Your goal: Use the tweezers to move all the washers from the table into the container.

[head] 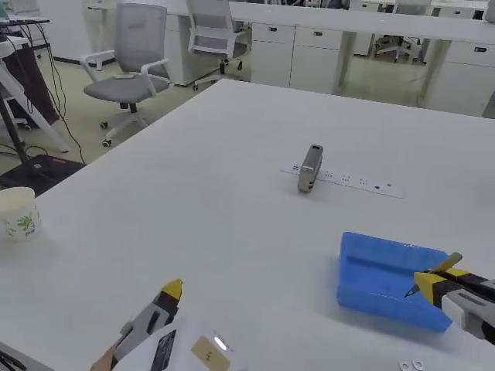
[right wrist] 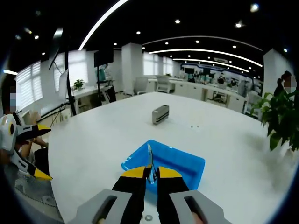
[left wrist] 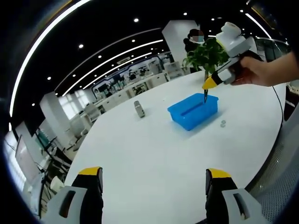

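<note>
White tabletop (head: 216, 232) spread broad and bare through the middle of the head view. Its left edge slanted from the upper centre down to the left border, and its far edge ran along the upper right. Open surface lay on every side of the blue container (head: 379, 303) at lower right. The right gripper (right wrist: 152, 173) had its jaws pinched together on the tweezers (right wrist: 149, 158). Their long axis ran straight up the centre of the right gripper view, tips pointing into the container. In the left gripper view they hung nearly upright, tips down over its far side. Whether anything sat between the tips could not be told. Two washers (head: 411, 364) lay on the table at the bottom right edge of the head view, near the container's lower corner and apart from it. The left gripper (left wrist: 153, 186) hovered at lower left, jaws spread wide and empty, well apart from the container. Above the container in the head view lay a power strip (head: 356, 182) with a grey adapter (head: 309, 168).
</note>
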A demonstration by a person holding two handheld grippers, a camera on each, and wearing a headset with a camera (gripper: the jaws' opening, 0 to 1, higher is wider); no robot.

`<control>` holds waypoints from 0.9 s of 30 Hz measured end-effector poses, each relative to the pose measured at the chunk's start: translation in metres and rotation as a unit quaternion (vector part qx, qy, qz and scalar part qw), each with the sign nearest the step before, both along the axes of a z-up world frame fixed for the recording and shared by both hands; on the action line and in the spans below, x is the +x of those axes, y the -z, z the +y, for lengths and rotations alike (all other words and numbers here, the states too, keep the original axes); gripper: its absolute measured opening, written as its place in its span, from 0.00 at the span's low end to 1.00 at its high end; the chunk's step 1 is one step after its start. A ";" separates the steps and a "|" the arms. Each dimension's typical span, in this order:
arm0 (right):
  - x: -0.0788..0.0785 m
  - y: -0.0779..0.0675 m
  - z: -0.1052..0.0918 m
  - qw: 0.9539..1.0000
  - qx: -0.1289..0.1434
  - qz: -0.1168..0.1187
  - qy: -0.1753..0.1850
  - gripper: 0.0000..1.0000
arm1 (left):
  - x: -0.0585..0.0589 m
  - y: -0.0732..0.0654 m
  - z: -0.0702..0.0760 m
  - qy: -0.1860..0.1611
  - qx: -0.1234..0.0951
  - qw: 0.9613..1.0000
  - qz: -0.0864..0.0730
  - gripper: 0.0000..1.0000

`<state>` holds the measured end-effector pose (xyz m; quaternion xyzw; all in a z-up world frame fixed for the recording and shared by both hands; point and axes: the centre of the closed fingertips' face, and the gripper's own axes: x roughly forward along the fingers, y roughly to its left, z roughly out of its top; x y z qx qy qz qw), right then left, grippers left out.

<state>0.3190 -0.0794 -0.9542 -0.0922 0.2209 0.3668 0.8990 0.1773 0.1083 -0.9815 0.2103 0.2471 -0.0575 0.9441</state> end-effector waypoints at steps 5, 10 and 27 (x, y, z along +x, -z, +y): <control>-0.015 0.008 -0.006 1.000 -0.003 0.012 -0.007 0.04 | 0.000 0.000 0.000 0.000 0.000 1.000 0.000 0.93; -0.027 0.031 -0.010 0.999 -0.017 0.039 -0.013 0.04 | 0.000 -0.001 0.001 -0.001 -0.001 1.000 -0.001 0.93; -0.032 0.072 -0.017 0.996 -0.042 0.079 -0.023 0.05 | -0.001 -0.002 0.003 -0.006 -0.002 1.000 -0.003 0.93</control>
